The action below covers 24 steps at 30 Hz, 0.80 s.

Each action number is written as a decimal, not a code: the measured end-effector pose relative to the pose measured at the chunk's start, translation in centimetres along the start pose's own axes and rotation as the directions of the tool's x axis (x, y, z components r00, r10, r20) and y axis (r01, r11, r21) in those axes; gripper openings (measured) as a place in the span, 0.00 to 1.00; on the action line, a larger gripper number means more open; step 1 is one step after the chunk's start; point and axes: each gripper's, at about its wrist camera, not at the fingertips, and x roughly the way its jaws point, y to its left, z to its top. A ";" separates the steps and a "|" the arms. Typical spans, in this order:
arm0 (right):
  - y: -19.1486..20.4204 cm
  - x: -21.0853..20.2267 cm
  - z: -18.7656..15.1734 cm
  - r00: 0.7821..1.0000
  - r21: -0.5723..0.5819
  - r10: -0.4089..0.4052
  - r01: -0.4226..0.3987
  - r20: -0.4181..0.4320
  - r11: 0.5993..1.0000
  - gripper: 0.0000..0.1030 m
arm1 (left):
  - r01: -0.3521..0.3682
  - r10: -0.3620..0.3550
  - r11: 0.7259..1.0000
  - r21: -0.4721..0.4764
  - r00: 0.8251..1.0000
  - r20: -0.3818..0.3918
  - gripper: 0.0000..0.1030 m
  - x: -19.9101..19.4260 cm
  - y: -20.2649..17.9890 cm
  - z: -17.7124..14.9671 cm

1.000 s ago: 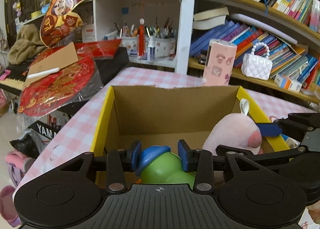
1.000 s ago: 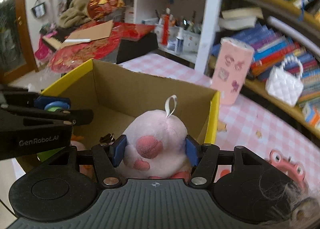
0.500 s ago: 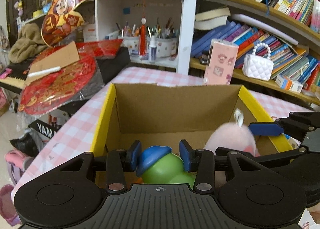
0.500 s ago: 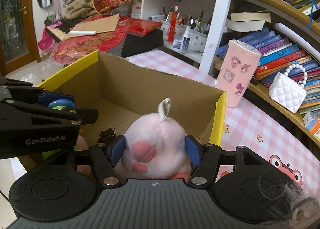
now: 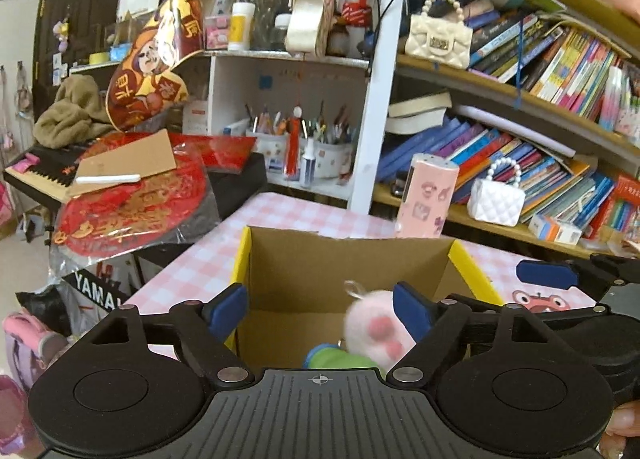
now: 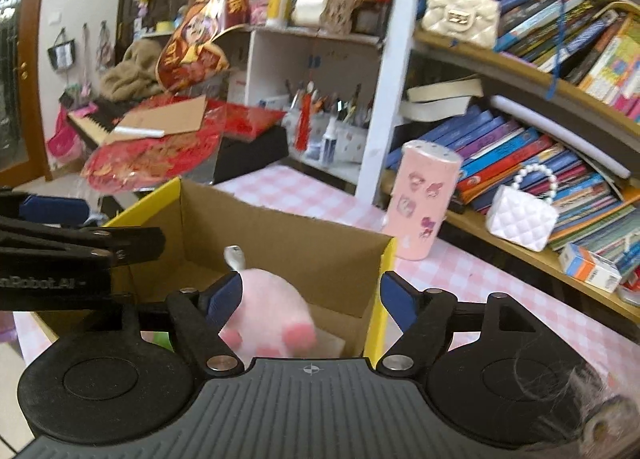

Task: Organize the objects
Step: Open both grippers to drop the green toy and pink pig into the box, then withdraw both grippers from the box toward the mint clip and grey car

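1. We saw an open cardboard box (image 5: 352, 271) with yellow edges standing on a tabletop (image 5: 296, 215) covered in pink checks.
2. The left claw (image 5: 320, 309) was above the near edge of the box, its jaws apart and opening, with nothing pressed between its blue pads (image 5: 226, 307).
3. A green toy with a blue cap (image 5: 336, 359) lay low in the box, just under the left claw.
4. A pink plush toy (image 6: 268, 307) with a white loop on top sat in the box beside the green toy; it looked blurred.
5. The right claw (image 6: 312, 299) was above the right part of the box, its jaws opening too; the plush was between them, close against the left pad and clear of the right one.
6. A pink cylinder with stickers (image 6: 426, 203) stood on the tabletop just behind the box, in front of a bookshelf (image 6: 560, 99).
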 end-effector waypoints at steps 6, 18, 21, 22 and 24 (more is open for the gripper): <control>0.5 -2.3 -0.9 0.999 0.032 -0.034 0.034 -0.003 0.999 0.72 | 0.006 -0.006 1.000 0.016 1.000 0.000 0.80 -2.3 0.2 -1.0; 2.3 -6.8 -4.8 0.994 0.114 -0.073 0.083 -0.085 0.990 0.74 | 0.014 -0.011 0.999 0.044 0.997 -0.075 0.80 -6.3 0.7 -4.9; 2.9 -7.9 -6.1 0.989 0.150 -0.085 0.102 -0.121 0.983 0.74 | -0.009 0.014 0.999 0.044 0.993 -0.118 0.80 -7.1 0.9 -6.3; 3.1 -8.3 -6.6 0.987 0.162 -0.088 0.109 -0.134 0.981 0.74 | -0.020 0.027 0.999 0.050 0.991 -0.129 0.80 -7.4 0.9 -6.7; 3.6 -8.9 -7.5 0.982 0.184 -0.094 0.124 -0.162 0.975 0.74 | -0.037 0.046 0.997 0.066 0.988 -0.149 0.80 -7.9 0.9 -7.5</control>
